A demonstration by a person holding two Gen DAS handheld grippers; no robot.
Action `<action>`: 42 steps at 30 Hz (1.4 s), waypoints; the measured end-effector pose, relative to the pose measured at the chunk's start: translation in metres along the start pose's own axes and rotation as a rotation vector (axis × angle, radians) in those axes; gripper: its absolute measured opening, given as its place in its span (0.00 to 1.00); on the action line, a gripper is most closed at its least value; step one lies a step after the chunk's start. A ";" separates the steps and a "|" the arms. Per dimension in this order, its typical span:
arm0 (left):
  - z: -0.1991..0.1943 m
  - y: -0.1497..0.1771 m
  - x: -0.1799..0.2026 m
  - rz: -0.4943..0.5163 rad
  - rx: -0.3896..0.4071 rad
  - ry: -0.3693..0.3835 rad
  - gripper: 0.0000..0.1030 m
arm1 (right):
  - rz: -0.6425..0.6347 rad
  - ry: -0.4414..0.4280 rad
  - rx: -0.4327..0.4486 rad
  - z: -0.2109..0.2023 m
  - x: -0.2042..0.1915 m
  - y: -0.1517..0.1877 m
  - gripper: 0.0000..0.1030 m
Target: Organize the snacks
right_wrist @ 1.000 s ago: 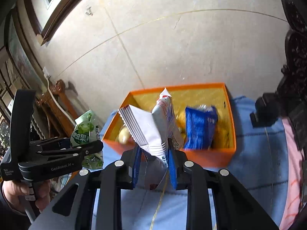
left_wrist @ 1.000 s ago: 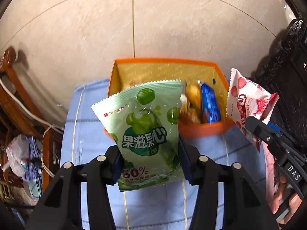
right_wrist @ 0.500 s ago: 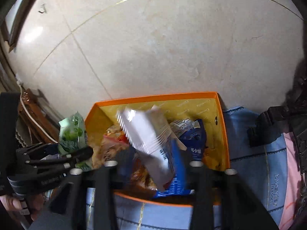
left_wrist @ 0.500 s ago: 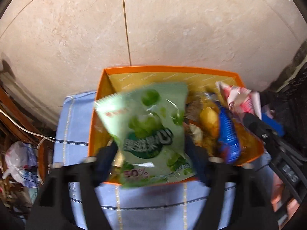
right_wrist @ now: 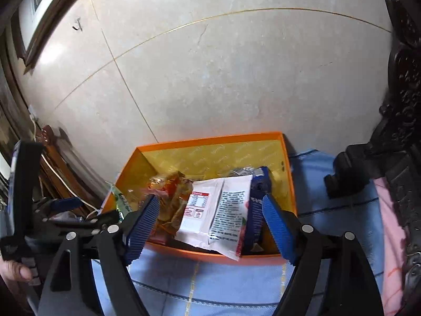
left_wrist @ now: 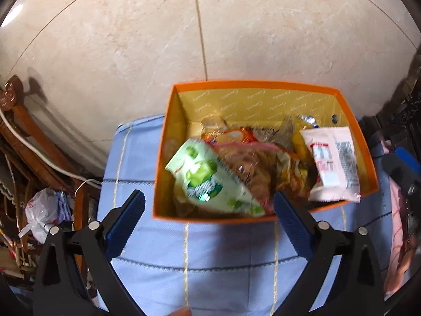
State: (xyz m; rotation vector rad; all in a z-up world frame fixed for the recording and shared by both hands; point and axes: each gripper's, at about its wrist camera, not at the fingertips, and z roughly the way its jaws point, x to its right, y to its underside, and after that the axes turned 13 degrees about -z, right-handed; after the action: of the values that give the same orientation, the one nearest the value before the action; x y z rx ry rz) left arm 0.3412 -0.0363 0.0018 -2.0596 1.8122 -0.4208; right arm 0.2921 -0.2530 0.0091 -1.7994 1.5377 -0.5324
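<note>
An orange box (left_wrist: 256, 85) with a yellow lining stands on a blue checked cloth (left_wrist: 223, 250); it also shows in the right wrist view (right_wrist: 210, 139). A green gummy packet (left_wrist: 210, 184) lies in its left part, and a white and pink packet (left_wrist: 332, 163) lies at its right, face down (right_wrist: 218, 210). Several other snack packets lie between them. My left gripper (left_wrist: 209, 220) is open and empty just before the box's near wall. My right gripper (right_wrist: 209, 223) is open and empty over the near wall.
Behind the box is a beige tiled wall (left_wrist: 210, 26). Carved brown wooden furniture (left_wrist: 23, 131) and a white plastic bag (left_wrist: 44, 210) are at the left. Dark carved furniture (right_wrist: 402, 105) and pink cloth (right_wrist: 389, 223) are at the right.
Both grippers moved over the box and opened. The green packet dropped from my left gripper and the white and pink packet from my right gripper; both now lie in the box.
</note>
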 end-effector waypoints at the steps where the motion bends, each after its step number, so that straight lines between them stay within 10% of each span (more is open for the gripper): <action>1: -0.006 0.003 -0.003 -0.008 0.003 0.004 0.93 | 0.015 -0.008 0.015 -0.008 0.001 -0.002 0.79; 20: -0.113 0.134 -0.051 -0.093 0.041 -0.028 0.96 | 0.014 0.003 -0.039 -0.111 -0.065 0.087 0.96; 42: -0.154 0.140 -0.056 -0.101 0.103 -0.024 0.96 | -0.017 0.026 0.006 -0.148 -0.078 0.082 0.97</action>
State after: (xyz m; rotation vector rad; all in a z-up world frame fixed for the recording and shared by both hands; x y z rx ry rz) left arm 0.1406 -0.0075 0.0750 -2.0824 1.6425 -0.5037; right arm 0.1160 -0.2176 0.0585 -1.8083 1.5383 -0.5704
